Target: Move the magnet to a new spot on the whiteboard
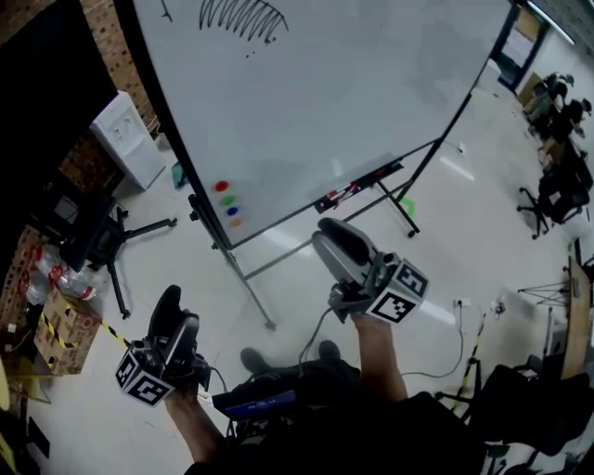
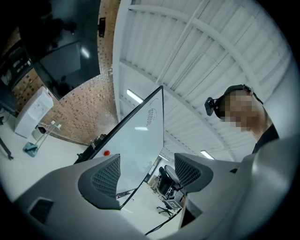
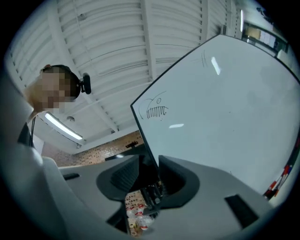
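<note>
Because the whiteboard (image 1: pixel 353 93) on its wheeled stand takes up most of the head view, it sets the scene: it leans over a pale floor (image 1: pixel 483 186), with a scribbled drawing (image 1: pixel 239 19) near its top edge and a marker tray (image 1: pixel 357 188) along its lower edge. Both tools hang low in front of the person and well apart from the board.

The right hand-held gripper (image 1: pixel 332 234) points toward the board's lower edge. In its own view its jaws stand moderately apart with nothing between them, only the board's dark edge beyond. The left hand-held gripper (image 1: pixel 178 311) sits lower and further out. Its jaws are wide and empty, framing the board at a distance.

The task's thing is in the row of magnets (image 1: pixel 228 204) stuck near the board's lower left corner: red, green, blue and orange. The red magnet (image 1: pixel 221 186) is uppermost. Which one is meant cannot be told.

By my reading, the task has not begun and the step in hand is the approach. The next move calls for carrying one gripper up to that corner, squaring open jaws around a single magnet without catching its neighbours, then closing and pulling it off.
</note>
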`<state>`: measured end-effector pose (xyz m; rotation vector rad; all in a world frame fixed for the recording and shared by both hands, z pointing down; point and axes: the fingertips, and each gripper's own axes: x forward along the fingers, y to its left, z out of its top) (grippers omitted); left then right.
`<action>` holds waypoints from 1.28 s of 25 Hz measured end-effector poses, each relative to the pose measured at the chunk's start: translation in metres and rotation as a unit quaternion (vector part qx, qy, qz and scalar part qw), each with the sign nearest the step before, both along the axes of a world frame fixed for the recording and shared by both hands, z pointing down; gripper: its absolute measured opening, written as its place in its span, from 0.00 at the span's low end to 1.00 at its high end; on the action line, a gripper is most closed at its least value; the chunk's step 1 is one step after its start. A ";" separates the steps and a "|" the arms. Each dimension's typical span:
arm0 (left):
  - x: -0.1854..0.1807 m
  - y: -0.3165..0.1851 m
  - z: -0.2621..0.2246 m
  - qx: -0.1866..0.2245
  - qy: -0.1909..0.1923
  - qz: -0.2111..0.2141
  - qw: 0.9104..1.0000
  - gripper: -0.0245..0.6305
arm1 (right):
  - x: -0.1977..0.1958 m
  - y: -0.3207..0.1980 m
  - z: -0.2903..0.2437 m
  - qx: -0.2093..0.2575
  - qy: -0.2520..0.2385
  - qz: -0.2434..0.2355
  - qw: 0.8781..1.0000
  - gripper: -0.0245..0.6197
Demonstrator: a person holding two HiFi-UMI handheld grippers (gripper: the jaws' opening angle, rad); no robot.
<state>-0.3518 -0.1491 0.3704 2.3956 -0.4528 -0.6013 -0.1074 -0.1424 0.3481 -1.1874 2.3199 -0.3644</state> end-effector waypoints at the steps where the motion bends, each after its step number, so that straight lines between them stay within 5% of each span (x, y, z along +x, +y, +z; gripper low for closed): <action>1: 0.011 0.009 0.000 0.000 -0.002 -0.011 1.000 0.58 | 0.012 0.006 0.001 0.000 -0.001 -0.009 1.000 0.29; 7: 0.083 0.076 -0.003 -0.003 -0.031 -0.057 0.998 0.58 | 0.087 0.044 0.006 0.006 -0.008 -0.049 0.999 0.29; 12: 0.110 0.126 0.006 -0.028 -0.047 -0.107 0.993 0.58 | 0.110 0.061 0.018 -0.007 -0.029 -0.102 0.994 0.29; 18: 0.111 0.165 -0.012 -0.012 -0.057 -0.138 0.989 0.58 | 0.108 0.082 0.008 0.005 -0.035 -0.134 0.990 0.26; 25: 0.105 0.188 -0.013 -0.010 -0.045 -0.124 0.991 0.58 | 0.102 0.109 0.017 -0.010 -0.011 -0.112 0.994 0.26; 32: 0.057 0.212 -0.001 -0.025 -0.023 -0.126 0.991 0.58 | 0.062 0.122 0.043 -0.048 0.034 -0.088 0.994 0.26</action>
